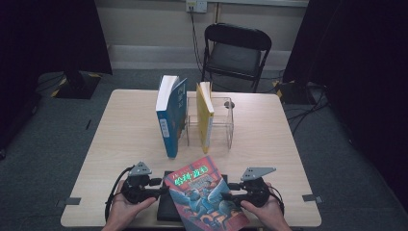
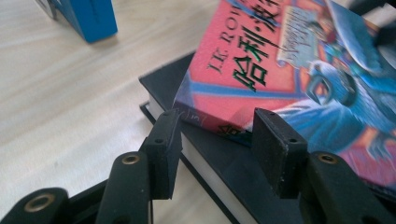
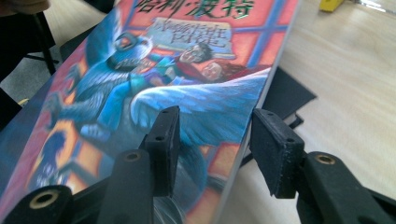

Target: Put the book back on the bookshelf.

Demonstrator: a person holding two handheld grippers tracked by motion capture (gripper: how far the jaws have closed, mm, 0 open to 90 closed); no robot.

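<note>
Two grippers hold a red book at the table's near edge.

The left gripper [image 1: 161, 188] and right gripper [image 1: 230, 191] each clamp an opposite edge of the tilted red book [image 1: 204, 195], above a black book [image 2: 219, 161]; both hands [image 1: 126, 208] lie level, pointing inward.

Book: red paperback [image 1: 204, 195] with green lettering and a blue winged creature on its cover
Pose: tilted, cover up
Place: near bench edge, over a black book [image 1: 168, 209]
Black book: flat on bench, white page edges showing
</note>
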